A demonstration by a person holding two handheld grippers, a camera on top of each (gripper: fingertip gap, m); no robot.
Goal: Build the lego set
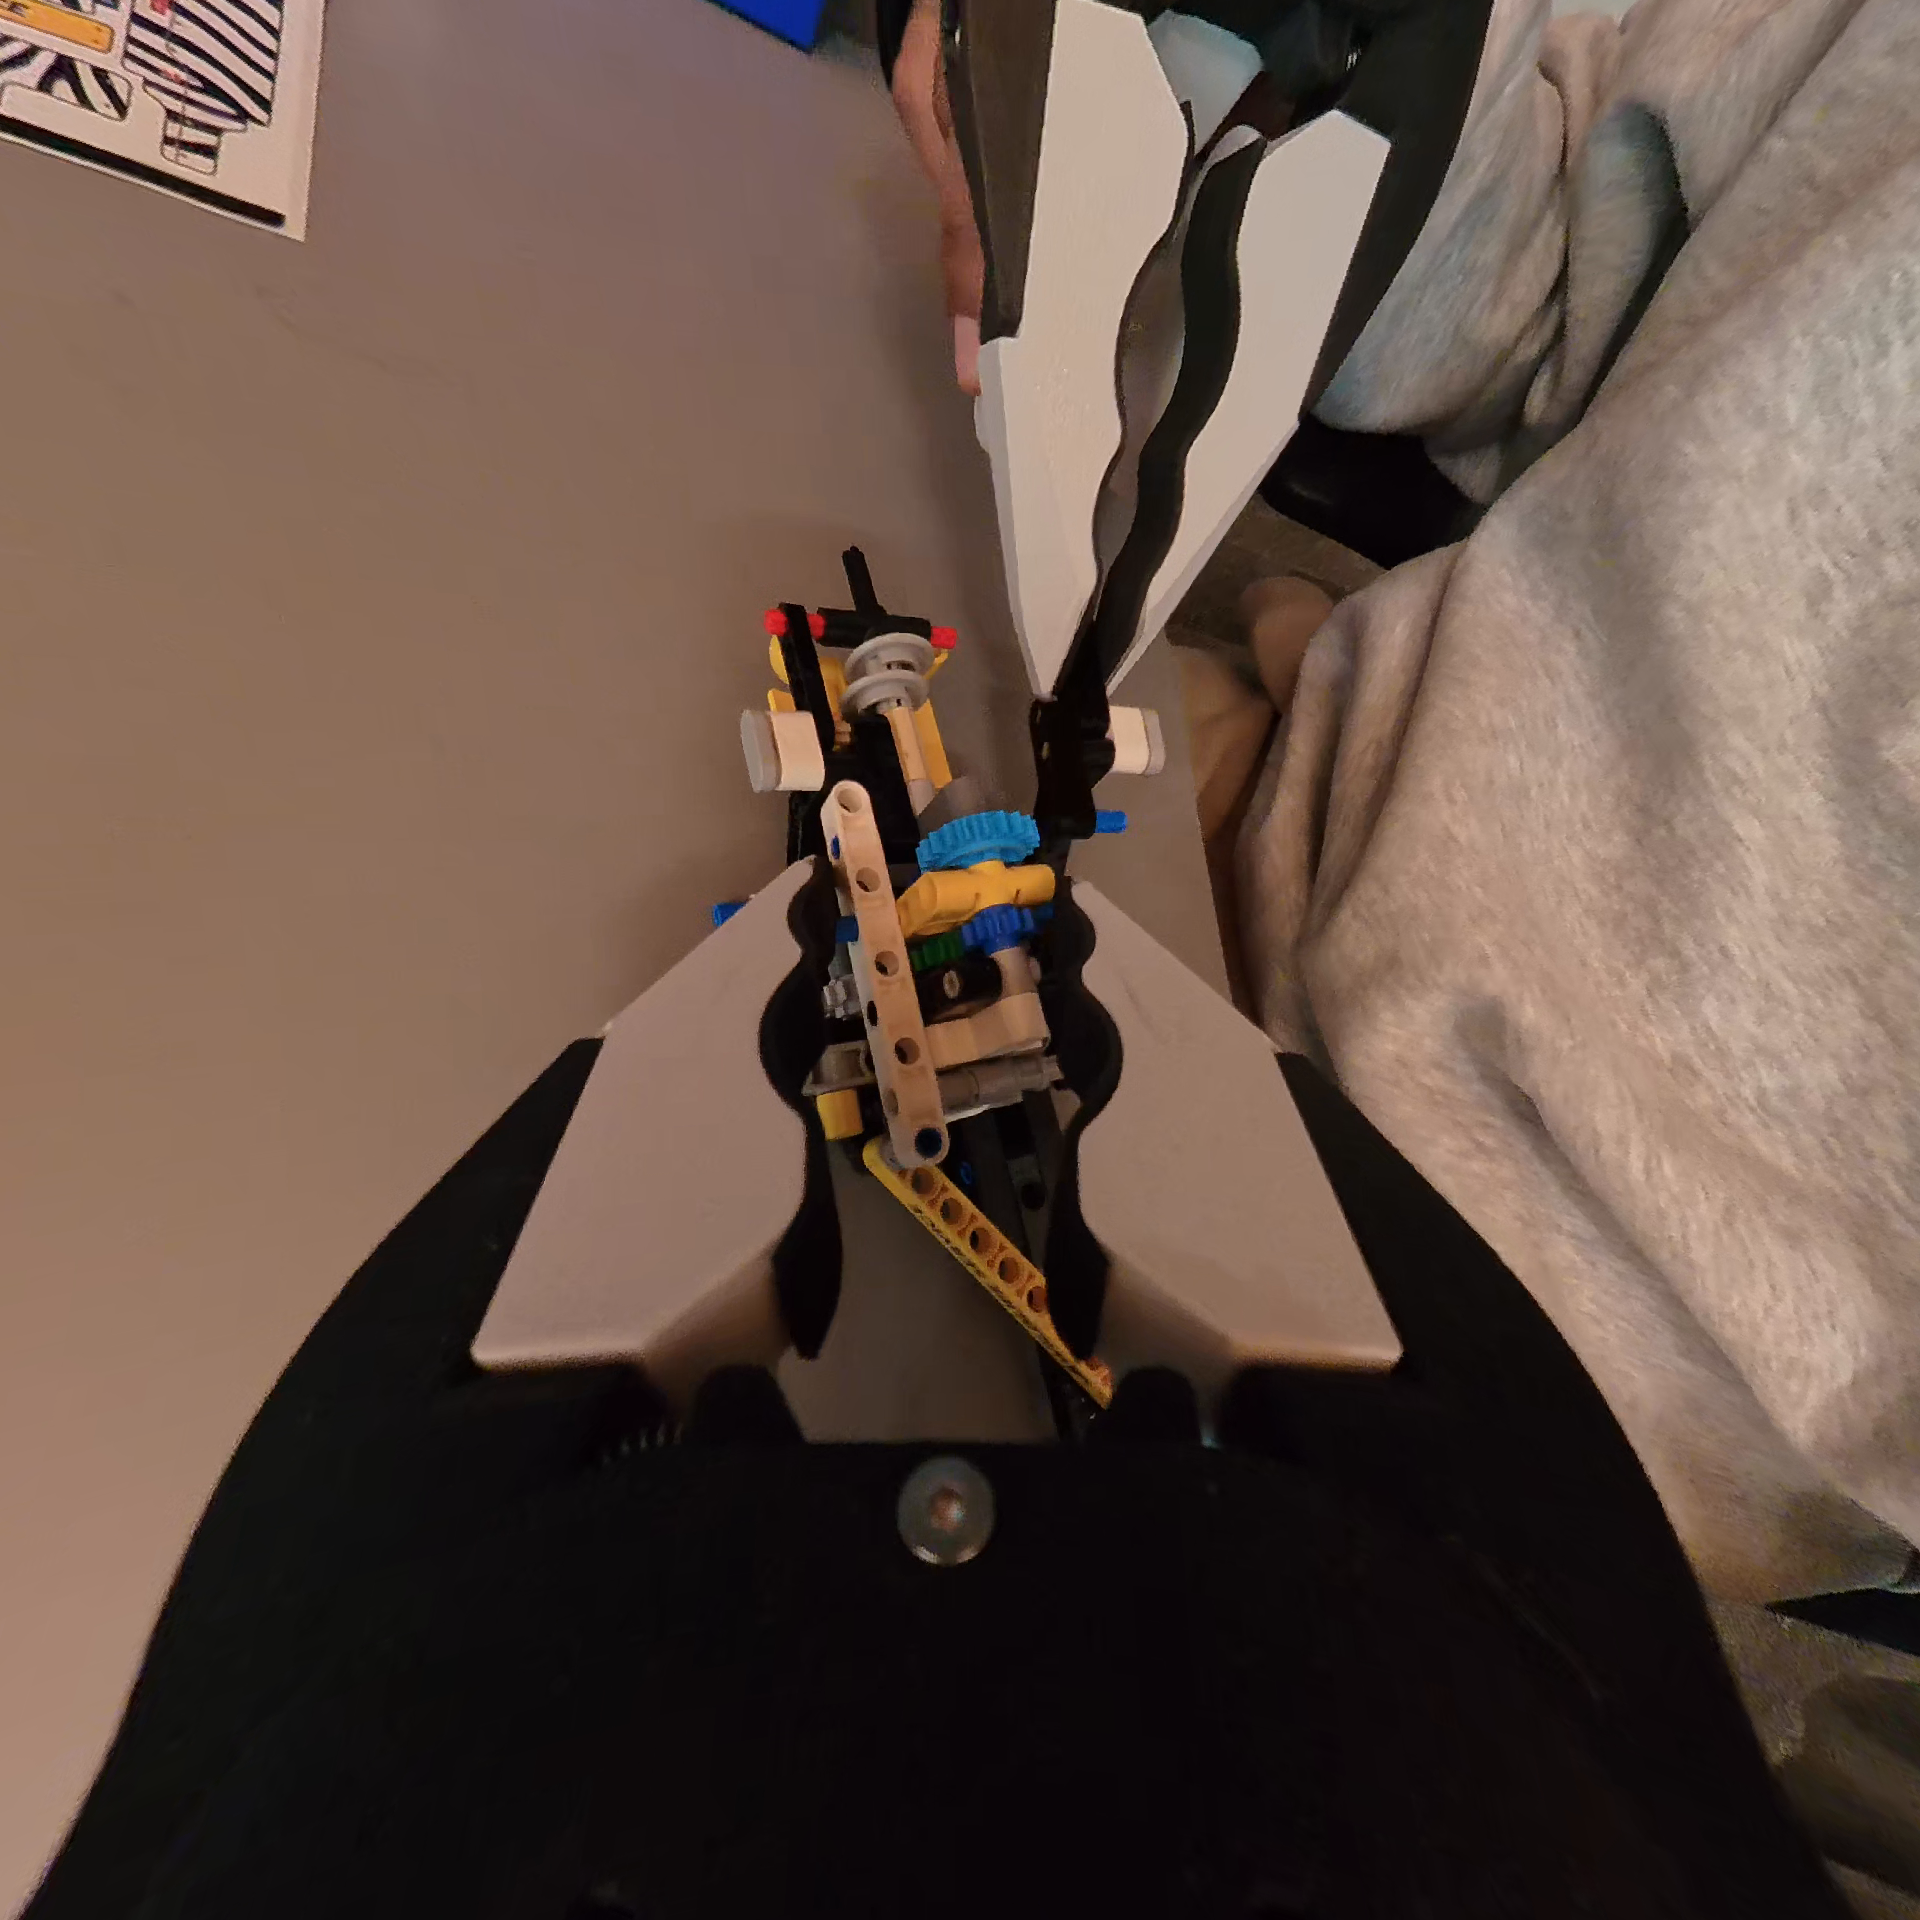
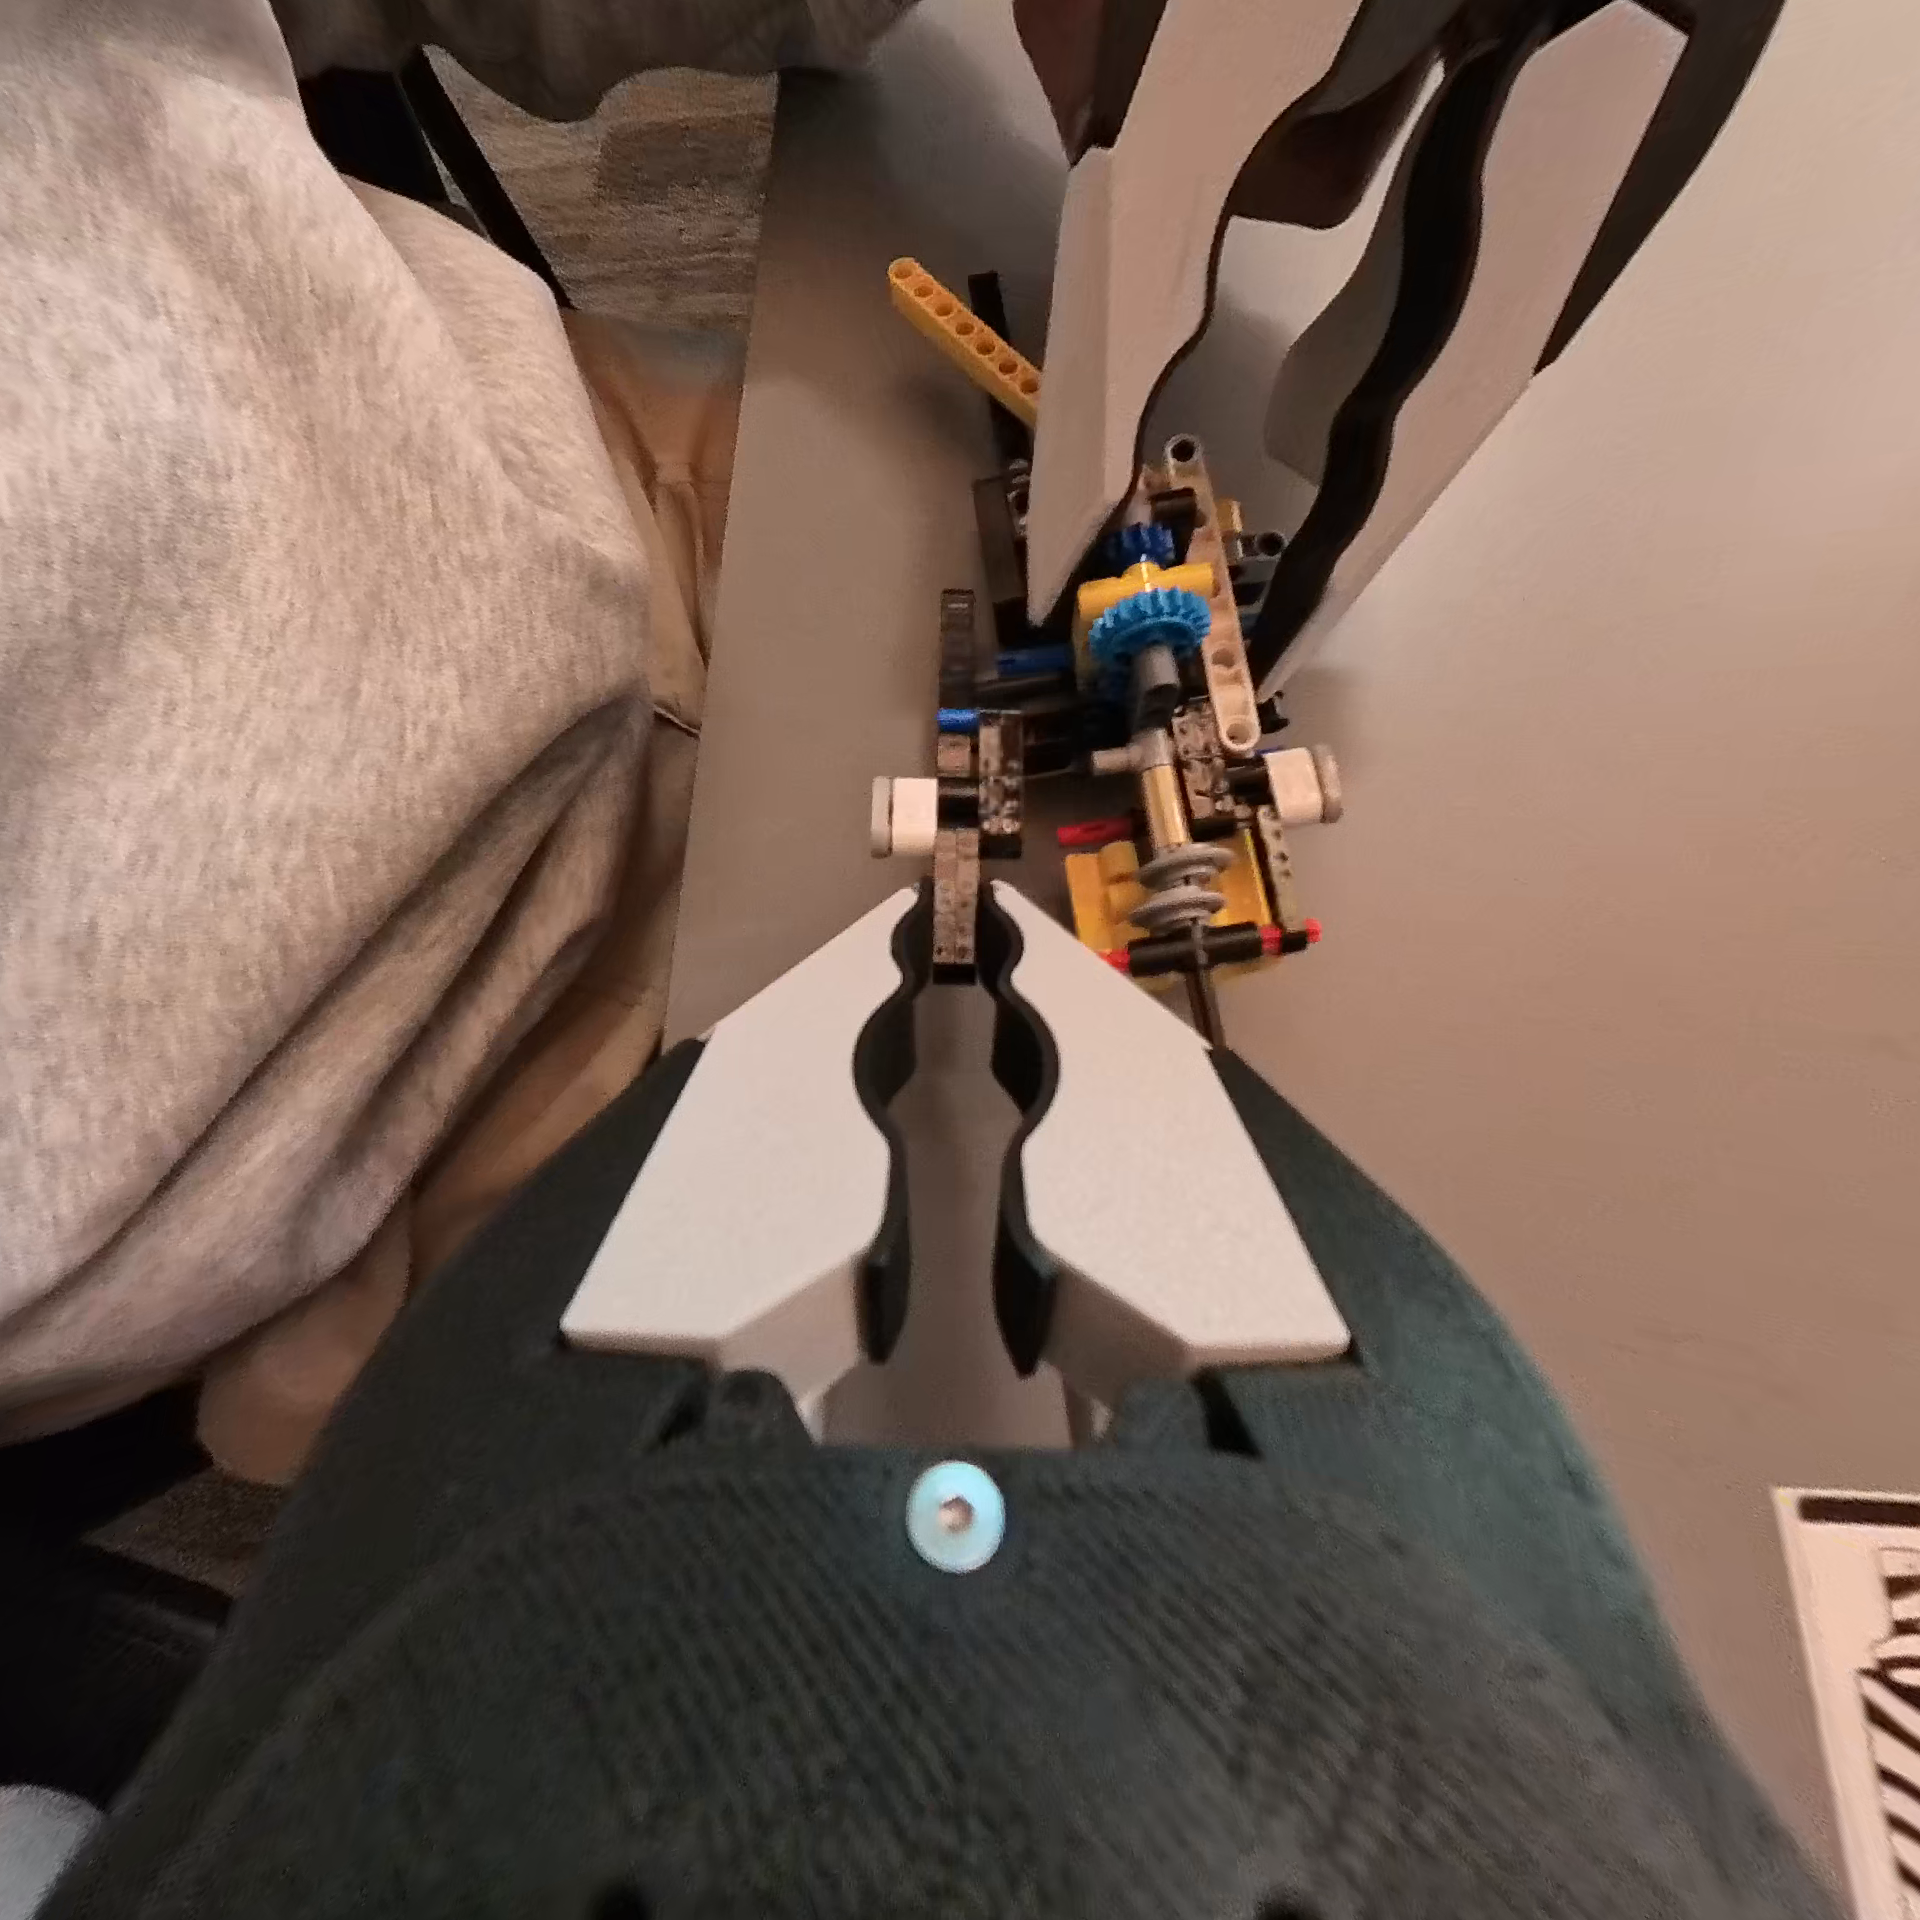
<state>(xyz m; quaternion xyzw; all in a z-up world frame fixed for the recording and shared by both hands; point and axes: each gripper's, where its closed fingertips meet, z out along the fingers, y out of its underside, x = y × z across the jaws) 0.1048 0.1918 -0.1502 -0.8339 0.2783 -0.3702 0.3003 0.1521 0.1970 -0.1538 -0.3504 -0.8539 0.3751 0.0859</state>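
So there was just one lego model (image 1: 914, 935) on the grey table (image 1: 468, 727), with two grippers on it. The left gripper (image 1: 940, 883) was clamped around the geared middle, and the right gripper (image 2: 956, 904) had pinched the black side beam (image 2: 956, 914), two blue gears (image 2: 1148, 623) showing beyond.

No legible writing, perhaps on sheet (image 1: 156, 94).
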